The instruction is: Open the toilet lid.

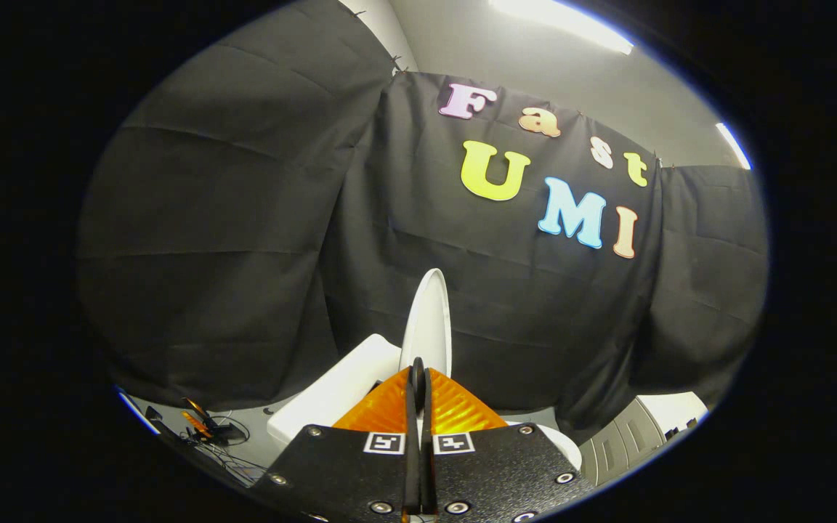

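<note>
The gripper (418, 378) has its jaws closed together, with nothing seen held between them. The toilet lid (429, 319) stands raised, edge-on, directly ahead of the jaws and just beyond their tips, its long axis running upward and slightly tilted. The white cistern (331, 392) lies to the left of the lid. Judgement: the lid appears already open; contact with the jaws cannot be confirmed.

Bright ceiling strip lights (564, 22) glare overhead; the black cloth stays dim, fisheye-bent at edges.
</note>
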The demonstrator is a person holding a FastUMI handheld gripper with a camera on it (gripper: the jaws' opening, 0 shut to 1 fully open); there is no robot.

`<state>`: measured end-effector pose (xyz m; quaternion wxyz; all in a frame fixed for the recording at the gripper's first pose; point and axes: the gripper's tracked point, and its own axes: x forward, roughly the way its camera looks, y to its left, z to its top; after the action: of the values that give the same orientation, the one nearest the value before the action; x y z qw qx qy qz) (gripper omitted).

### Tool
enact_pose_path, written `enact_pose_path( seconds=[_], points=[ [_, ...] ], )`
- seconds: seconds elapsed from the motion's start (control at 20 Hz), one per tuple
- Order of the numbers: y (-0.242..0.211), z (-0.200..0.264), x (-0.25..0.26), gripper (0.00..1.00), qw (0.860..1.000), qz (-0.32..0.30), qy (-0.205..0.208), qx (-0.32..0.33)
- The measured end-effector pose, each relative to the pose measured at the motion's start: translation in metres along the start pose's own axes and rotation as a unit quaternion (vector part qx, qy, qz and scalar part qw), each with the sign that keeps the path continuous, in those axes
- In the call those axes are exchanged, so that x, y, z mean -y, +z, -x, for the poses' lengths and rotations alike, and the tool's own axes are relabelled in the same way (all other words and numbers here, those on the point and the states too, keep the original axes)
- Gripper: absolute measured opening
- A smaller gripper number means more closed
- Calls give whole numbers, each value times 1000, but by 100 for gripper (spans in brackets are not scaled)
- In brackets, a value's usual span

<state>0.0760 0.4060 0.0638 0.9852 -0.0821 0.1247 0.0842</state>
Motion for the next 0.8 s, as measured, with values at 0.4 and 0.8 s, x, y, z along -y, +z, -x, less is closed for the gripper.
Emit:
enact_pose_path(
  seconds=[0.4, 0.8],
  points=[
    [-4, 0, -1, 11, 999, 21, 41, -14],
    [-3, 23, -8, 95, 992, -7, 128, -21]
  ],
)
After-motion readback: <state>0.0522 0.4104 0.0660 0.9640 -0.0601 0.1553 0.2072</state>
